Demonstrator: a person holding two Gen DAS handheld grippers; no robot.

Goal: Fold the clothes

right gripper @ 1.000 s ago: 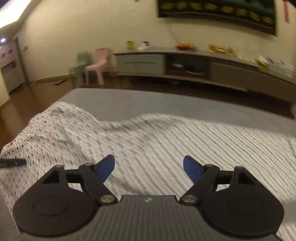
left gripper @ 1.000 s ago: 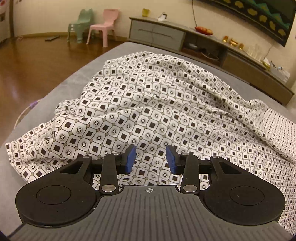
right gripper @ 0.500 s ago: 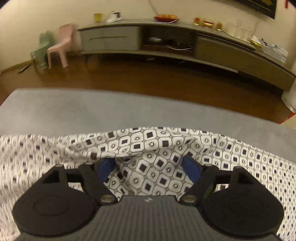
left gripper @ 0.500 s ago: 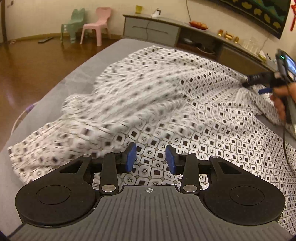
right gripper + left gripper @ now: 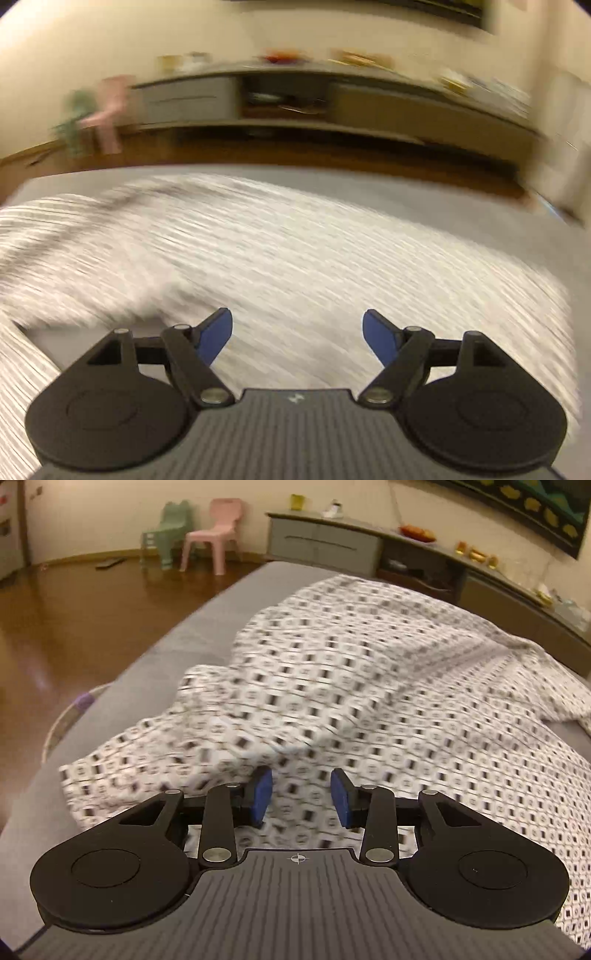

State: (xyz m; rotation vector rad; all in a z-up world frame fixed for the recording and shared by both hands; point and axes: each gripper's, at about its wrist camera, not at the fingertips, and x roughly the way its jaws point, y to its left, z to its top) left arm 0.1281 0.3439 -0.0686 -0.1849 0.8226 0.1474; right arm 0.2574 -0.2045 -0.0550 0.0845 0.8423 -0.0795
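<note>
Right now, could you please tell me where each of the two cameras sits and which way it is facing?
Left wrist: on the left tongs, looking forward along their open blue pads over the rumpled patterned cloth on the grey surface, toward the pink chair and long cabinet.
Right wrist: on the right tongs, pads wide open, low over the same cloth, heavily motion-blurred, facing the cabinet.
Only the tongs show; no hand or sleeve.
Shared: cloth, grey surface, chairs, cabinet.
</note>
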